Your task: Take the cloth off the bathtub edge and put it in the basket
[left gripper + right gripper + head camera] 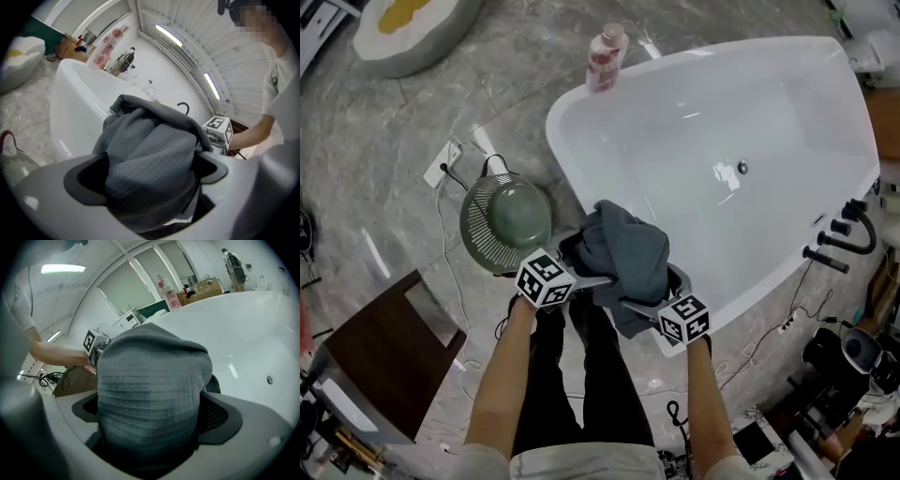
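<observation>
Head view: left gripper and right gripper both gape wide, released, nothing pinched yet, with the cloth heaped between them on the near edge of the tub. The basket waits at nine o'clock of the cloth, so the left gripper's nearer!

wearing: black trousers, pale short-sleeved shirt | left gripper — smooth grey shell, dark jaw pads | right gripper — same deal | marker cubes: black-and-white squares, one per gripper
</observation>
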Action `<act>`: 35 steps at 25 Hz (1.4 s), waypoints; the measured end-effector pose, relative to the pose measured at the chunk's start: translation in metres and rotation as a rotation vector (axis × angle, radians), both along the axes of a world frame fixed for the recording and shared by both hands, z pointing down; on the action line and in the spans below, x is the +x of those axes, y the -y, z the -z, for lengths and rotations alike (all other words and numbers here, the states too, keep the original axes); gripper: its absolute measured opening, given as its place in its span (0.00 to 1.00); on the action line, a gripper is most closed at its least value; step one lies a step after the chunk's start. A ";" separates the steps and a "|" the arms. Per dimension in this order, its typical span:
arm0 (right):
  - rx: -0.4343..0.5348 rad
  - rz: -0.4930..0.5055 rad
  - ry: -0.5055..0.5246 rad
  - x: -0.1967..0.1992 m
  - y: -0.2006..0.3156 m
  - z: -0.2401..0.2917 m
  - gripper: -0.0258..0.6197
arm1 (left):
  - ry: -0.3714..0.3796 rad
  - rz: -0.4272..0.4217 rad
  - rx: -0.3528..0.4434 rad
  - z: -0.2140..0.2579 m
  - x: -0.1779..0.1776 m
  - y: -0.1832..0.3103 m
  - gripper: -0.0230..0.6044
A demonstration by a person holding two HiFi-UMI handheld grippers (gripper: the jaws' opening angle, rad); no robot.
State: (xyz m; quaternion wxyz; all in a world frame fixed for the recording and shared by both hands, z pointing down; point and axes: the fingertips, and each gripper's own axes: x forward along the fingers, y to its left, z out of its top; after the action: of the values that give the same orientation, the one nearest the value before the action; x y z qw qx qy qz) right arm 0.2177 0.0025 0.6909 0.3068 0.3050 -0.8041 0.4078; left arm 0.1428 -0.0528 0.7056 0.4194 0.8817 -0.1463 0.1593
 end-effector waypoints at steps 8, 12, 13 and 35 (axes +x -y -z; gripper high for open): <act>-0.035 -0.037 0.012 -0.011 0.008 -0.027 0.92 | -0.069 -0.011 -0.054 -0.009 0.007 0.001 1.00; -0.022 -0.088 0.085 -0.021 0.016 -0.035 0.92 | -0.102 0.002 -0.048 -0.009 0.009 0.004 1.00; -0.026 -0.100 0.099 -0.023 0.016 -0.036 0.92 | -0.119 0.012 -0.052 -0.008 0.010 0.004 1.00; 0.233 -0.200 -0.085 -0.069 0.023 0.029 0.45 | -0.234 0.063 0.009 0.042 -0.039 -0.003 0.58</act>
State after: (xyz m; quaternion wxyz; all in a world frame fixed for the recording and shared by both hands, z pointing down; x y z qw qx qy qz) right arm 0.1488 -0.0208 0.6623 0.2610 0.4341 -0.7978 0.3269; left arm 0.1035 -0.0497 0.6633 0.4346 0.8910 -0.1245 0.0413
